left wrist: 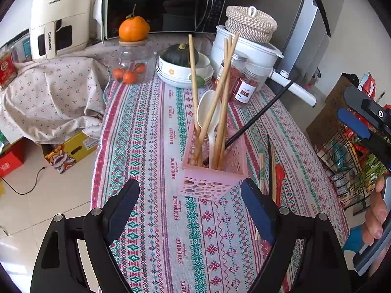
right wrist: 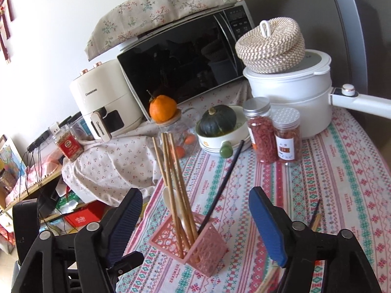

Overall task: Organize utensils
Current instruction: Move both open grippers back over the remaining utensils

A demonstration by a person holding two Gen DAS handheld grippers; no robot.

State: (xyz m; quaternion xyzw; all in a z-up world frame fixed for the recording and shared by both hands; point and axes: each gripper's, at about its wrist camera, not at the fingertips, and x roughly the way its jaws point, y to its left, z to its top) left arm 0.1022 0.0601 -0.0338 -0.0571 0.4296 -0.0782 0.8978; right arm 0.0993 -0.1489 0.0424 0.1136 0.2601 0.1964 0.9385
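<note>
A pink perforated utensil holder (left wrist: 212,171) (right wrist: 195,244) stands on the patterned tablecloth. It holds several wooden chopsticks (left wrist: 221,90) (right wrist: 171,171), a white spoon (left wrist: 206,112) and a leaning black chopstick (left wrist: 256,117) (right wrist: 224,183). Just right of it lie loose wooden chopsticks (left wrist: 262,171), a black chopstick (left wrist: 270,161) and a red spoon (left wrist: 279,178). My left gripper (left wrist: 189,183) is open in front of the holder, with nothing held. My right gripper (right wrist: 195,191) hangs open above the holder, also holding nothing. It shows at the right edge of the left wrist view, gripped by a hand (left wrist: 374,210).
Behind the holder stand stacked bowls with a green squash (left wrist: 179,53), two red-filled jars (right wrist: 273,134), a white pot (right wrist: 293,92) under a woven basket, a glass jar topped by an orange (left wrist: 134,28), a microwave (right wrist: 180,58) and an air fryer (left wrist: 58,17). The table edge drops off at left.
</note>
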